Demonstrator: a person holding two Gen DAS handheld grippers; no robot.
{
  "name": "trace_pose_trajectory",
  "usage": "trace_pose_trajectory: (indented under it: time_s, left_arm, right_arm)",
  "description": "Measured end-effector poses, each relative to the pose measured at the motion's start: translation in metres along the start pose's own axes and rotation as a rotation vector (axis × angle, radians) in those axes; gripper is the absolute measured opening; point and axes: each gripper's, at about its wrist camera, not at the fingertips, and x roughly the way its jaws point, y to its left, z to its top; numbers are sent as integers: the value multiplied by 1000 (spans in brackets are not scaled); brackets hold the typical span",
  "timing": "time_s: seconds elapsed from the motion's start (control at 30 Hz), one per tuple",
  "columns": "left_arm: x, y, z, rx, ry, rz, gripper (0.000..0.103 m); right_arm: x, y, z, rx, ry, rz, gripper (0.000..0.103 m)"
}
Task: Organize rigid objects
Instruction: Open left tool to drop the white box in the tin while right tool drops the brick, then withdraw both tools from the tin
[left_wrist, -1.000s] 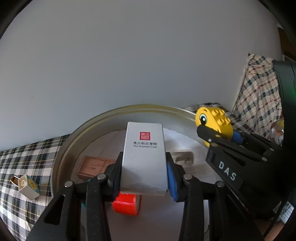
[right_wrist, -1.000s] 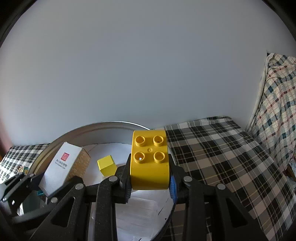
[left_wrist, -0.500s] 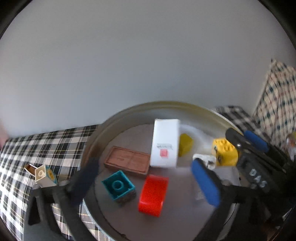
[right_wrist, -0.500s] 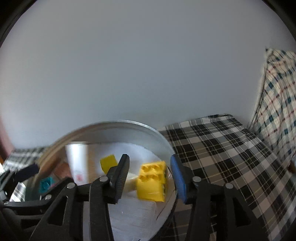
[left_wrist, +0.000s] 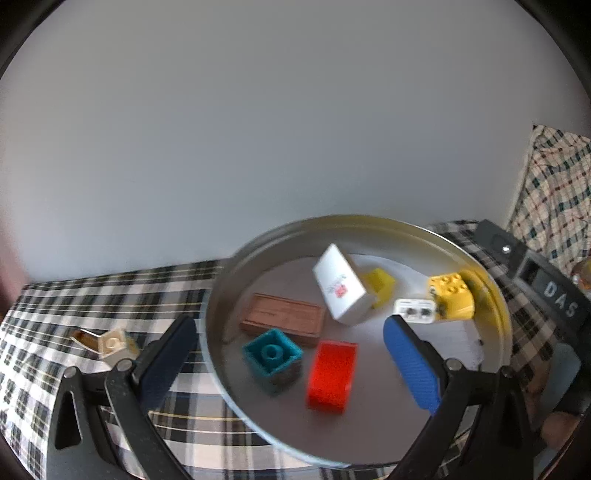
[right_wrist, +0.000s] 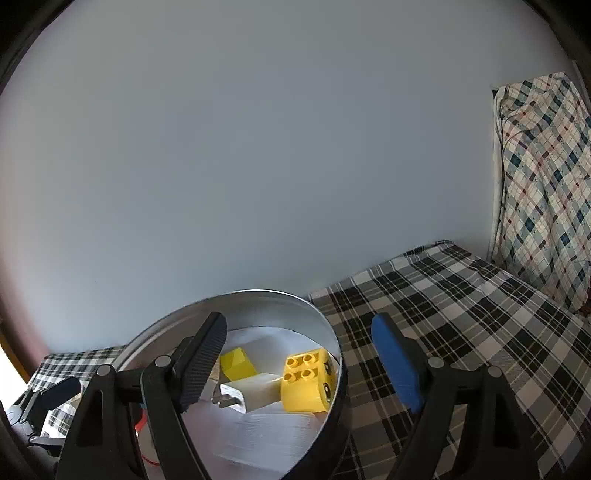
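Note:
A round metal tin (left_wrist: 218, 295) holds a white box with a red seal (left_wrist: 341, 290), a yellow studded brick with eyes (left_wrist: 451, 298), a small yellow cube (left_wrist: 380, 282), a white plug (left_wrist: 413, 311), a brown flat case (left_wrist: 282, 318), a teal brick (left_wrist: 272, 355) and a red block (left_wrist: 332, 374). My left gripper (left_wrist: 291, 363) is open and empty above the tin's near side. My right gripper (right_wrist: 303, 363) is open and empty above the tin (right_wrist: 258, 295), just over the yellow brick (right_wrist: 306, 380), cube (right_wrist: 236, 363) and plug (right_wrist: 236, 397).
A cream brick with a small flap (left_wrist: 110, 343) lies on the checked cloth (left_wrist: 74, 295) left of the tin. The right gripper's body (left_wrist: 546, 291) shows at the right. A patterned cushion (right_wrist: 543, 177) leans at the far right. A plain wall stands behind.
My left gripper opened and let the white box drop into the tin, then pulled back. My right gripper opened and released the yellow brick into the tin.

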Motion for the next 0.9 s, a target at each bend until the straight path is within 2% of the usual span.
trace_pose_trajectory:
  time_s: [0.07,0.17,0.2,0.27,0.33,0.47,0.67,0.9]
  left_arm:
    - [-4,6,-3,0,-37,46,103]
    - [-11,12,-8,21,-105,129,103]
    - [-14,15,-10,24,-122,150,103]
    - [-18,20,-13,28,-159,178,103]
    - [-22,24,-15,23,-185,188,103]
    - [-23,32,-20,11,-214,199,103]
    - [-26,38,-23,10,-218,184,103]
    - [-33,41,-29,13,-202,145,103]
  right_arm:
    - [-7,4,-1,-7,-34,-10,83]
    - [-23,13,-3,-33,-138,-21,83]
    - [-28,16,-3,-44,-178,-27,87]
    - [-37,21,-6,-65,-241,-45,95]
    - [-46,27,-8,-84,-302,-34,95]
    - [-57,36,-13,-115,-367,-28,95]
    - [-58,46,-18,-168,-360,-39,95]
    - [-74,44,-23,-131,-385,-67,95]
